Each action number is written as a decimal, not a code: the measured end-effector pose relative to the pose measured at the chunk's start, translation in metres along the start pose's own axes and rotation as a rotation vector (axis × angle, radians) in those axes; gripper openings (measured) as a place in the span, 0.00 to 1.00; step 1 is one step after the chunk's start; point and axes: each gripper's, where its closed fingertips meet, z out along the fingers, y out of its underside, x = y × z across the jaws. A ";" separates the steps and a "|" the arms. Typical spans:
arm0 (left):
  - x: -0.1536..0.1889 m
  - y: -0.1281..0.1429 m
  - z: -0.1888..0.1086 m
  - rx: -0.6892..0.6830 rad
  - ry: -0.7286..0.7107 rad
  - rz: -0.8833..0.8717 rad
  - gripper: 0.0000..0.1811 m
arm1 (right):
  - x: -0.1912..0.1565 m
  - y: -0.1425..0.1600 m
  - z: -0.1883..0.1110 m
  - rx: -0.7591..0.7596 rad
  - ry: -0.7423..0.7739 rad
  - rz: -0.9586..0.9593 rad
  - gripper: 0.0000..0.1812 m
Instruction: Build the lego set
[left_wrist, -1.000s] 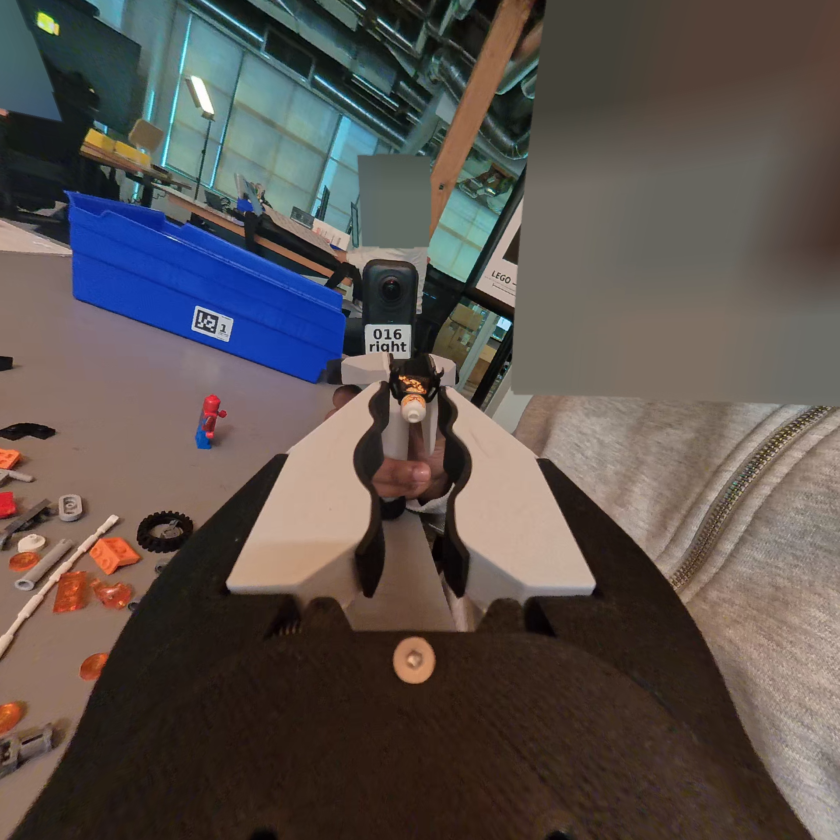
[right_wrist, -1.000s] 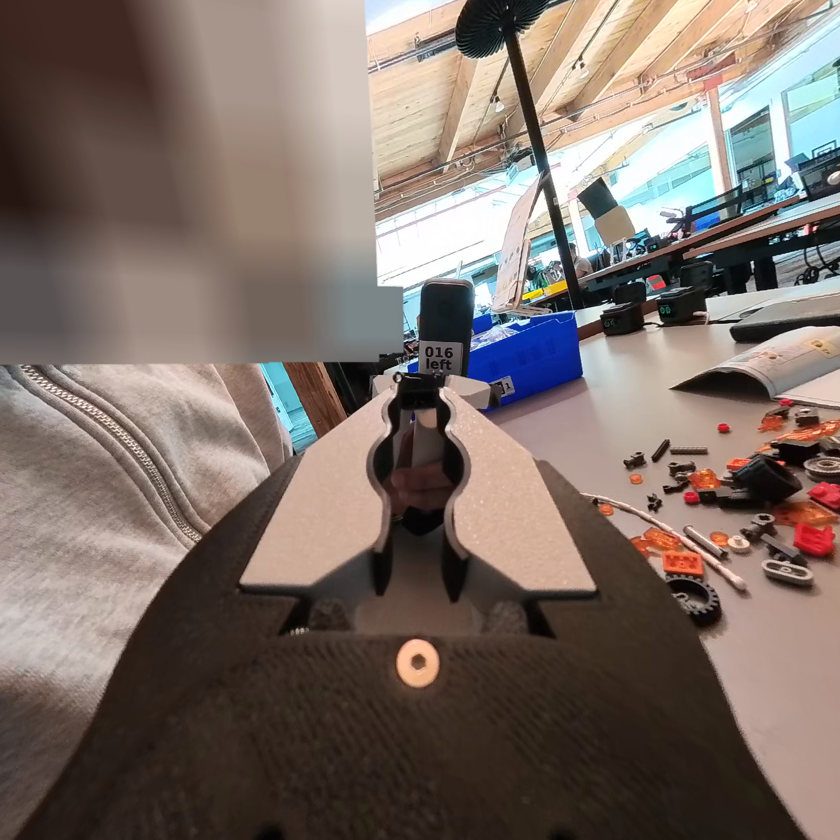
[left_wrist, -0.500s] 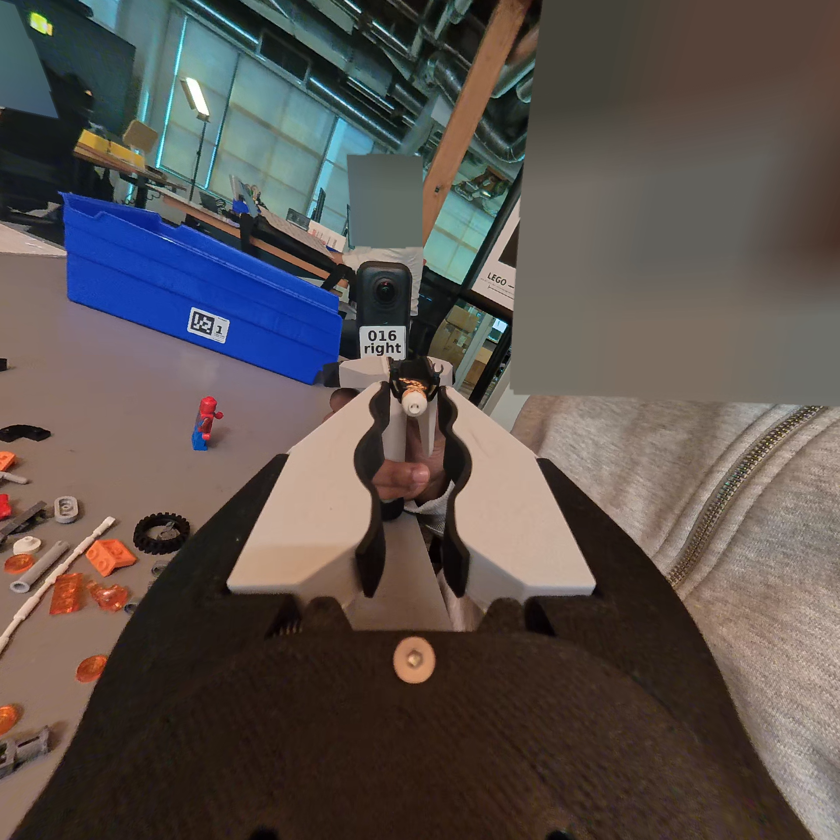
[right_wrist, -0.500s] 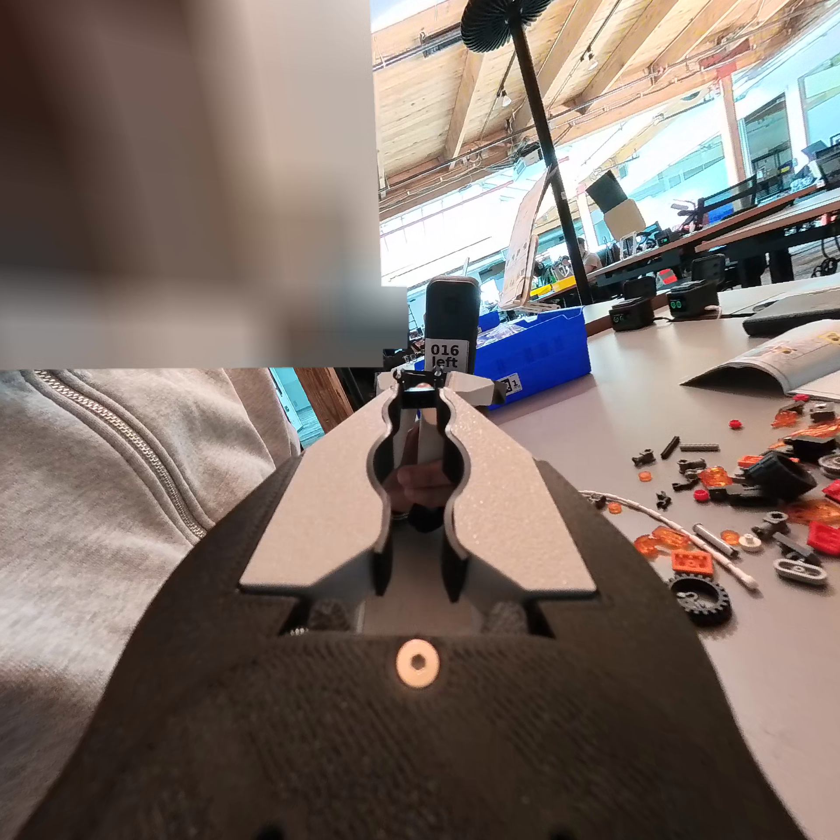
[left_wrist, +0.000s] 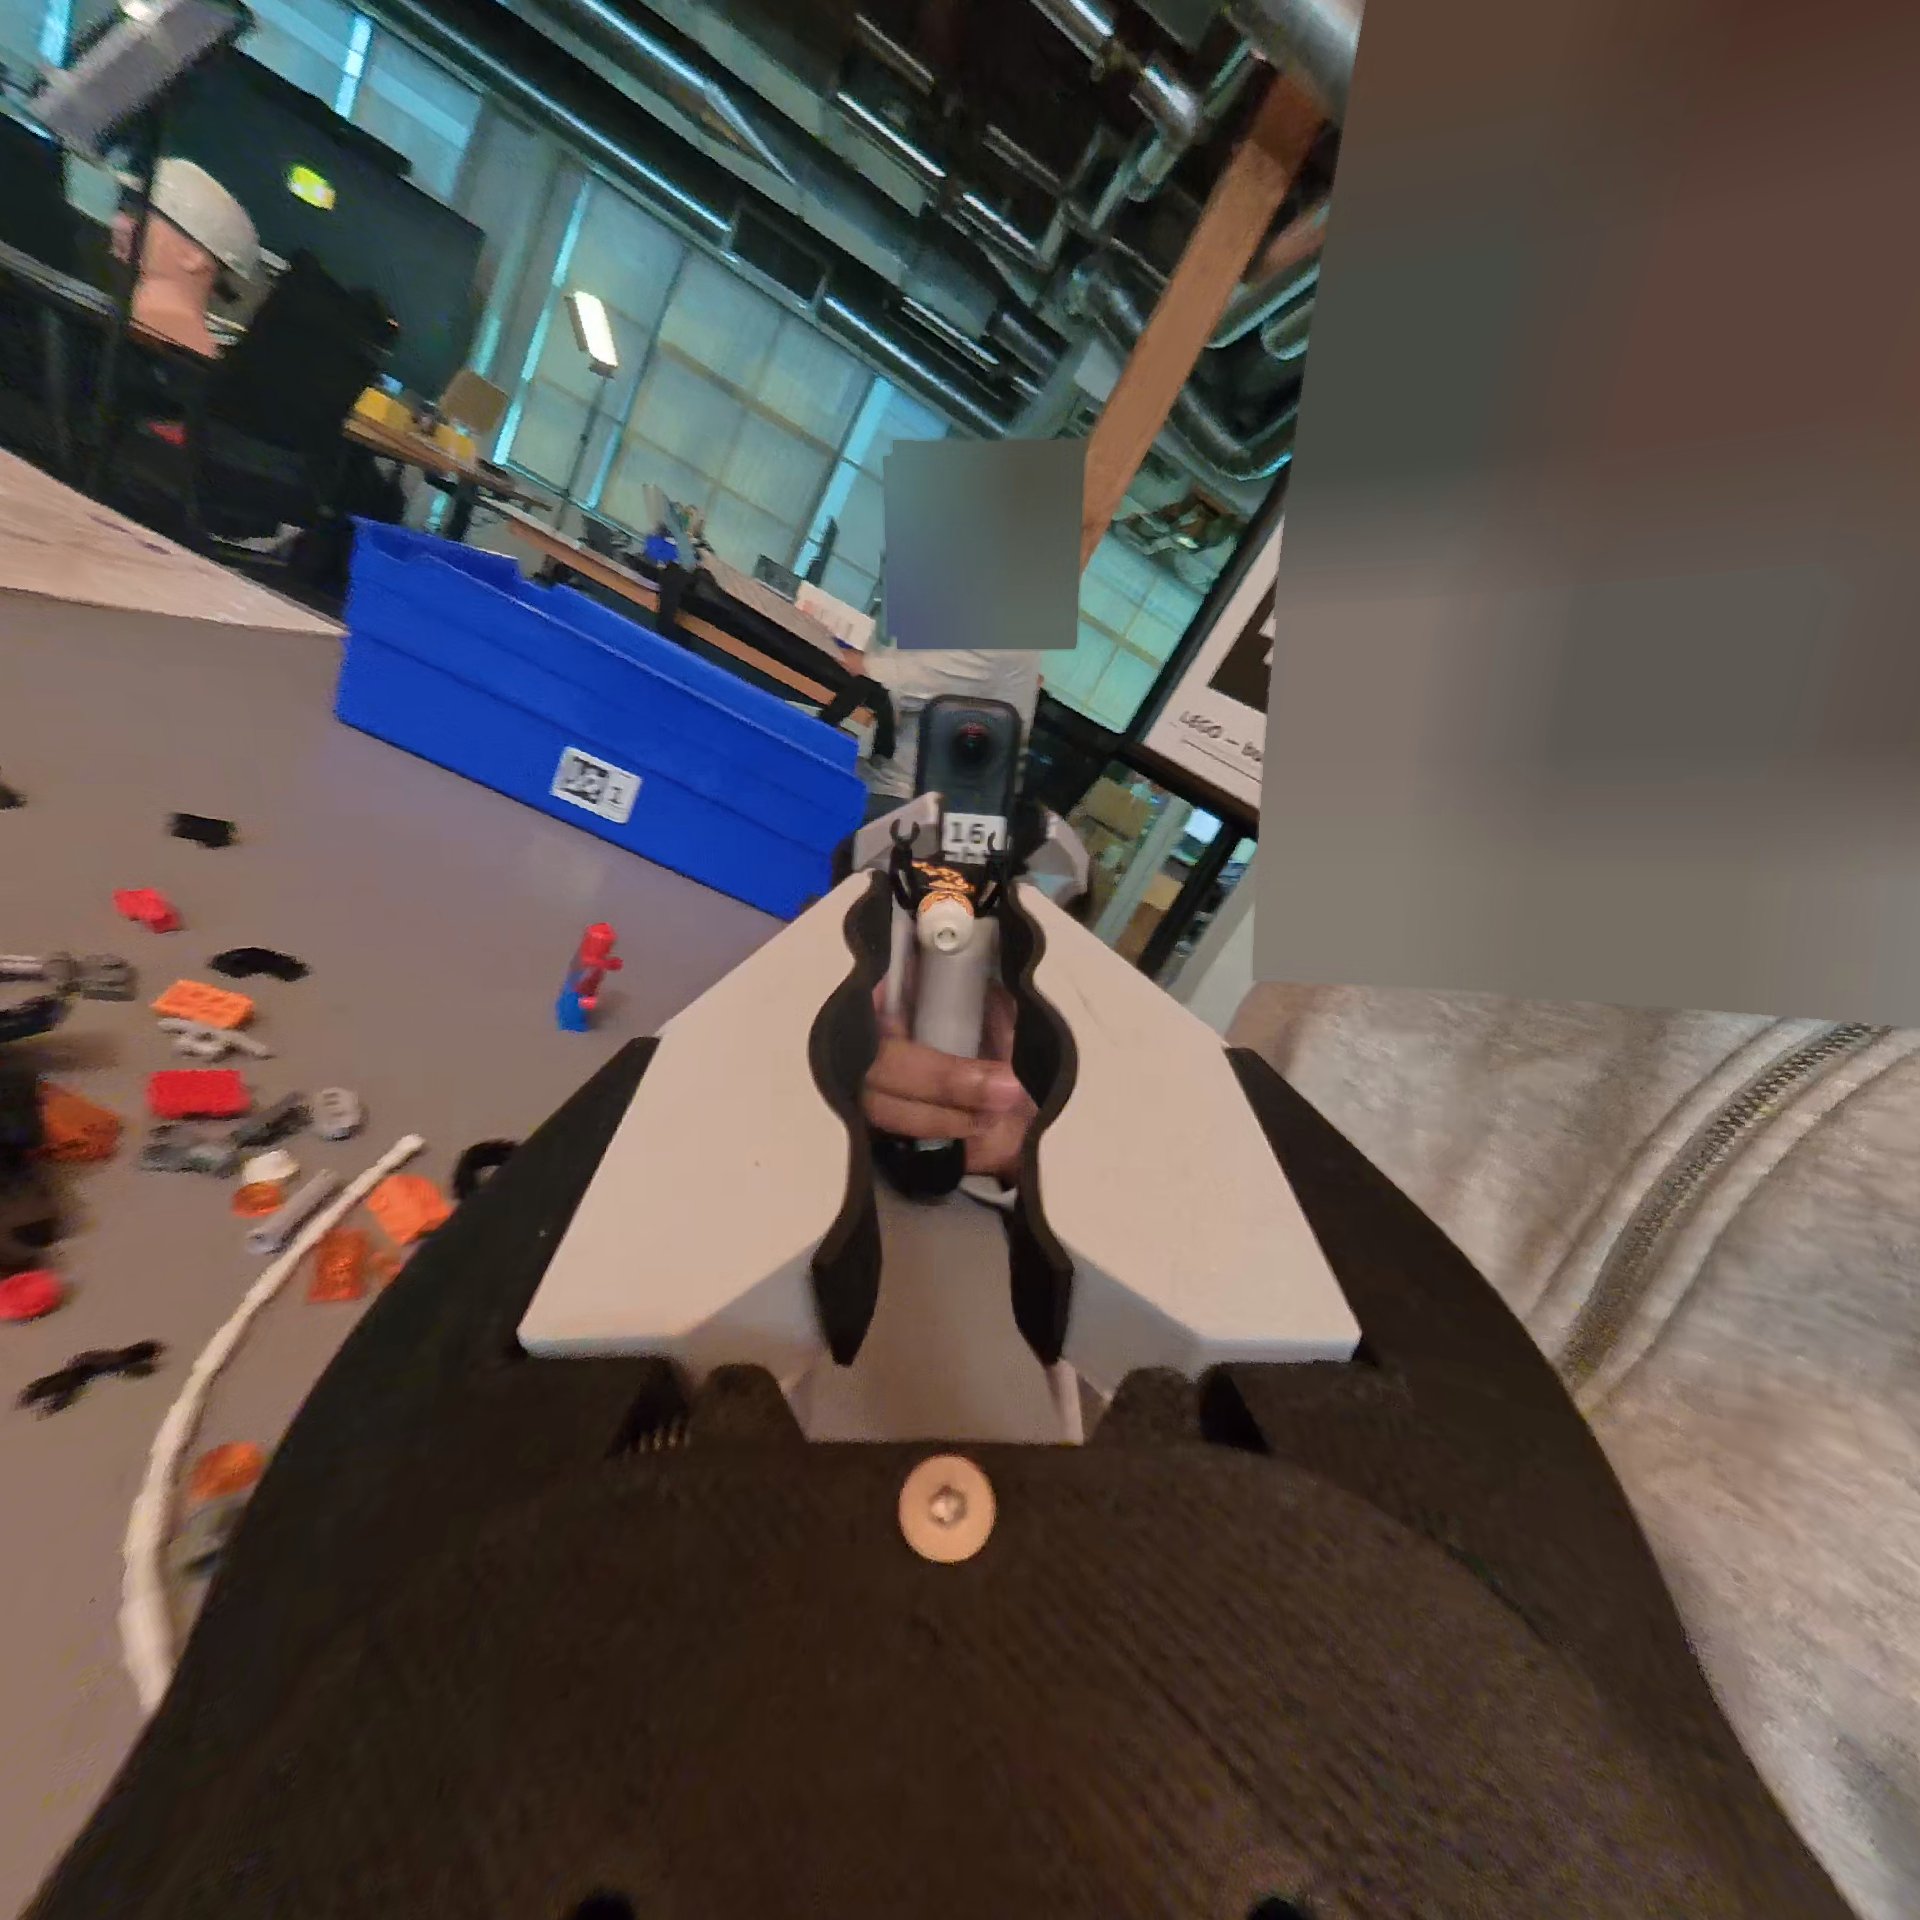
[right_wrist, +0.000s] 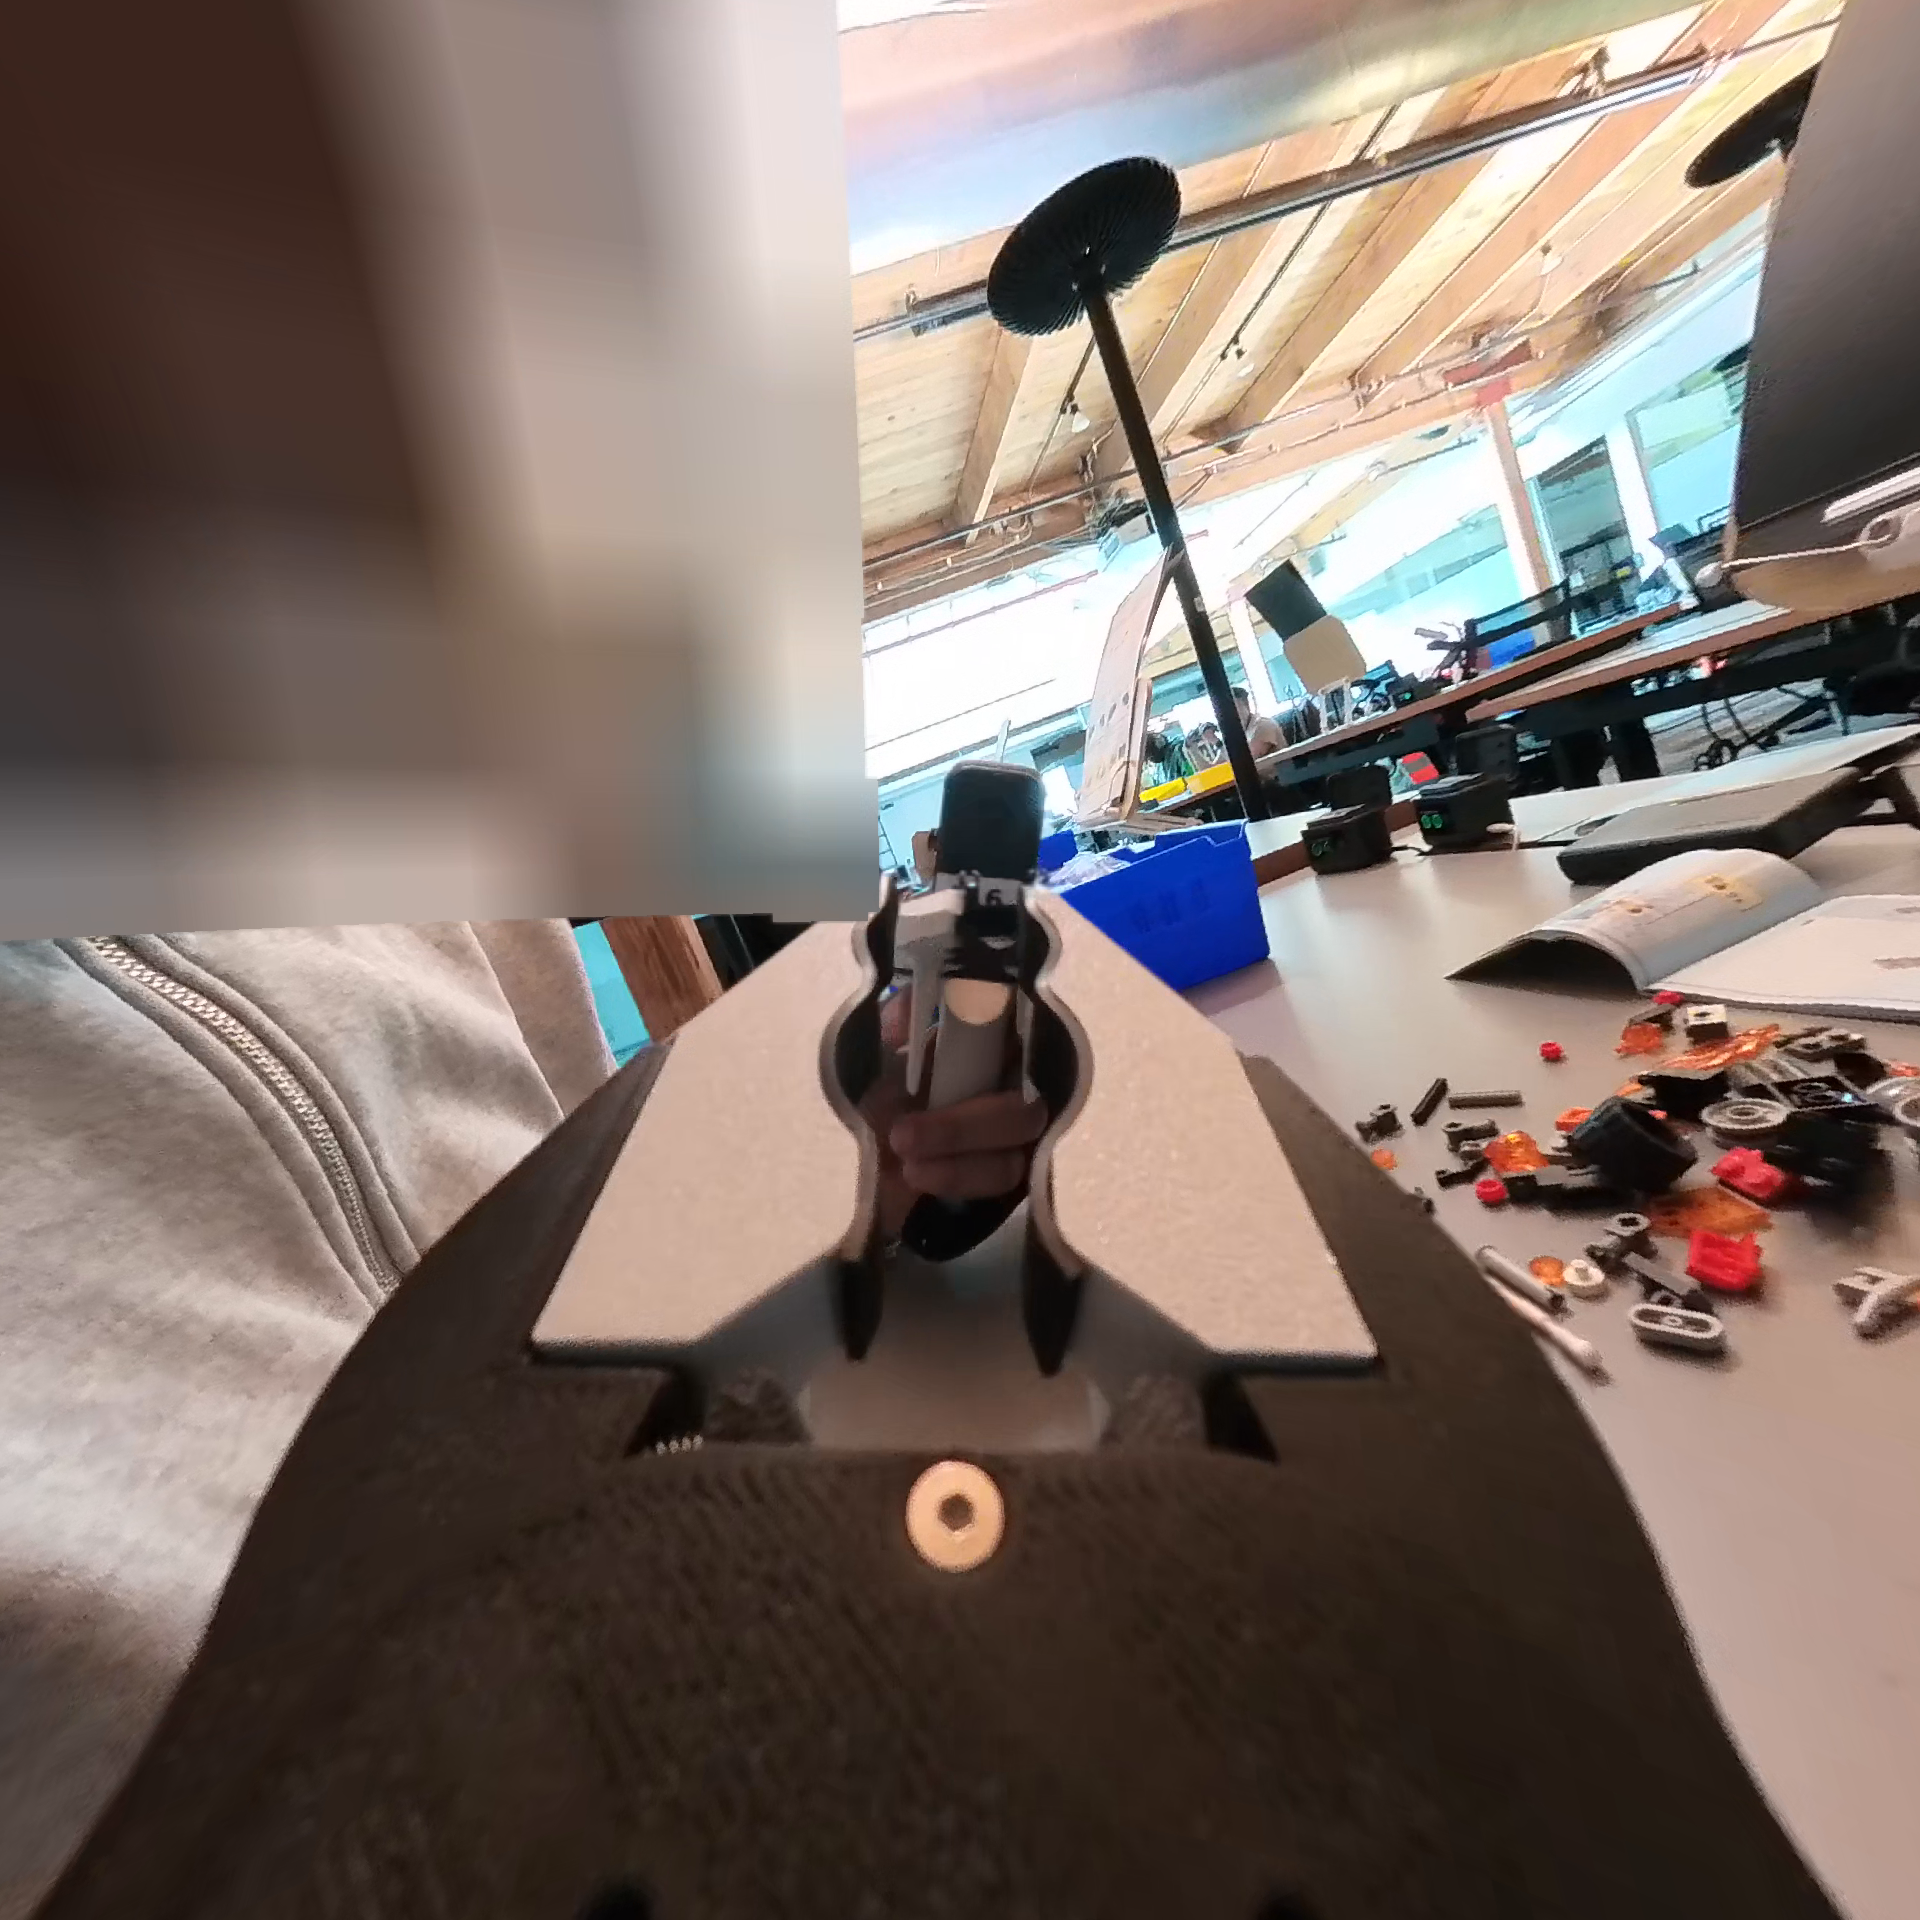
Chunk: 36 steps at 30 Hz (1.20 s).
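Note:
My left gripper (left_wrist: 948, 899) and right gripper (right_wrist: 958, 930) meet tip to tip in the air in front of a person's grey zip sweater (left_wrist: 1662, 1299). Between them is a small black minifigure body (left_wrist: 940, 885) with orange print. Its white neck stud faces the left camera and its thin arms point up. The left jaws are shut on its sides. In the right wrist view the right jaws are shut on the black lower part (right_wrist: 982, 961) of that figure. A hand shows behind each gripper.
Loose black, red, orange and grey lego parts (left_wrist: 197, 1091) (right_wrist: 1714, 1164) lie on the grey table (left_wrist: 416, 883). There are also a white flexible hose (left_wrist: 260, 1320), a red-and-blue minifigure (left_wrist: 587, 977), a blue bin (left_wrist: 582, 707) (right_wrist: 1174, 914) and an open instruction booklet (right_wrist: 1714, 935). The grippers' ends are close to 4 cm from one another.
Both grippers stay shut on the figure and have tilted and shifted together. The figure's arms have swung from its sides to pointing up.

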 end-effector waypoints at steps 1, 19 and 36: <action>-0.005 -0.003 -0.004 0.000 -0.035 0.022 0.10 | 0.000 -0.001 -0.001 0.007 0.004 -0.006 0.11; -0.050 -0.035 -0.086 0.018 -0.373 0.148 0.10 | 0.003 0.019 0.011 -0.142 0.072 -0.185 0.07; -0.054 -0.029 -0.083 -0.010 -0.388 0.122 0.10 | 0.009 0.024 0.017 -0.185 0.124 -0.248 0.07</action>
